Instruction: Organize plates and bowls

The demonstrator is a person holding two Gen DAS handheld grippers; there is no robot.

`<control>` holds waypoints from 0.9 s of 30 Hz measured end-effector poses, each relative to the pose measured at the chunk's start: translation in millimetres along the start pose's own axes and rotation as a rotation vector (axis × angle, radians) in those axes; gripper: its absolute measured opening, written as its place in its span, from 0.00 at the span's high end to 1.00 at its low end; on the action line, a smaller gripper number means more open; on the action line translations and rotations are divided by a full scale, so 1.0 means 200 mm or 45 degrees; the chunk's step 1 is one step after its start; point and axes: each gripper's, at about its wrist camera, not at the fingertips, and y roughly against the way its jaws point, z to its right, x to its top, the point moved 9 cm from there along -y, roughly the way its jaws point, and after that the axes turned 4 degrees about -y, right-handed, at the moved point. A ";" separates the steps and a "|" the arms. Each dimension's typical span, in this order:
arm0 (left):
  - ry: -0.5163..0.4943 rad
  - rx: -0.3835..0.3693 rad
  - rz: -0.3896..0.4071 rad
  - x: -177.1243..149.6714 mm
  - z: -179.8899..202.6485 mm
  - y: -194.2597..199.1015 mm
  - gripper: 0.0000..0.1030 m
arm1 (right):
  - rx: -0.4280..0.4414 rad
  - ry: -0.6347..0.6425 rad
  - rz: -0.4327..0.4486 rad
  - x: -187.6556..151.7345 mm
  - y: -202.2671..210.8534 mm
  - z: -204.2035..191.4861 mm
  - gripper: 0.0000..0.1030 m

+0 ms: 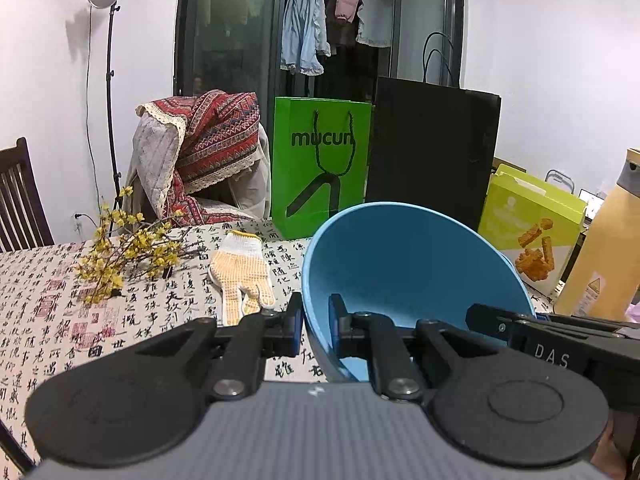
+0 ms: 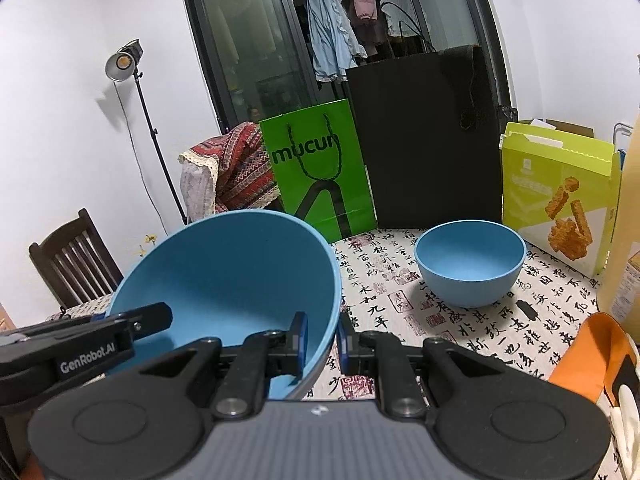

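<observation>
Bowl (image 2: 224,280) pinched by its rim between my left gripper (image 1: 316,328) and right gripper (image 2: 322,344), the second bowl (image 2: 470,266) sitting ahead, nearer my right hand.

"mucun" – green bag (image 1: 320,164), "GenRobot.AI" – left tongs (image 2: 94,354)

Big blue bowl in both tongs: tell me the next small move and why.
Probably carry the big blue bowl toward the smaller blue bowl standing on the tablecloth. Both the left tongs and the right tongs pinch opposite sides of its rim, it is tilted up off the table, and the smaller bowl sits empty ahead, a likely mate for stacking.
</observation>
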 end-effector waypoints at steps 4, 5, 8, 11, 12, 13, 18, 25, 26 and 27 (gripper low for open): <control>0.007 0.000 -0.001 -0.04 0.00 0.04 0.87 | -0.001 0.001 0.003 -0.02 0.04 -0.01 0.86; 0.010 0.000 -0.002 -0.05 0.00 0.06 0.87 | 0.000 0.000 0.003 -0.02 0.04 -0.01 0.86; 0.017 0.002 -0.004 -0.07 -0.01 0.09 0.87 | 0.005 -0.002 0.002 -0.05 0.08 -0.02 0.86; 0.020 0.003 0.003 -0.08 -0.01 0.13 0.87 | 0.007 0.001 0.004 -0.07 0.11 -0.03 0.86; 0.017 0.004 0.005 -0.09 -0.01 0.14 0.87 | 0.010 0.003 0.005 -0.08 0.13 -0.03 0.86; 0.015 0.006 0.006 -0.09 -0.01 0.15 0.87 | 0.012 0.003 0.005 -0.09 0.13 -0.03 0.86; 0.012 0.013 0.015 -0.11 -0.02 0.21 0.87 | 0.017 0.008 0.007 -0.12 0.18 -0.06 0.86; 0.012 0.018 0.018 -0.15 -0.02 0.27 0.87 | 0.031 -0.001 0.005 -0.16 0.23 -0.07 0.86; 0.012 0.019 0.020 -0.16 -0.02 0.28 0.87 | 0.032 -0.001 0.006 -0.16 0.24 -0.07 0.86; 0.013 0.020 0.020 -0.16 -0.02 0.29 0.87 | 0.034 -0.001 0.006 -0.17 0.25 -0.07 0.86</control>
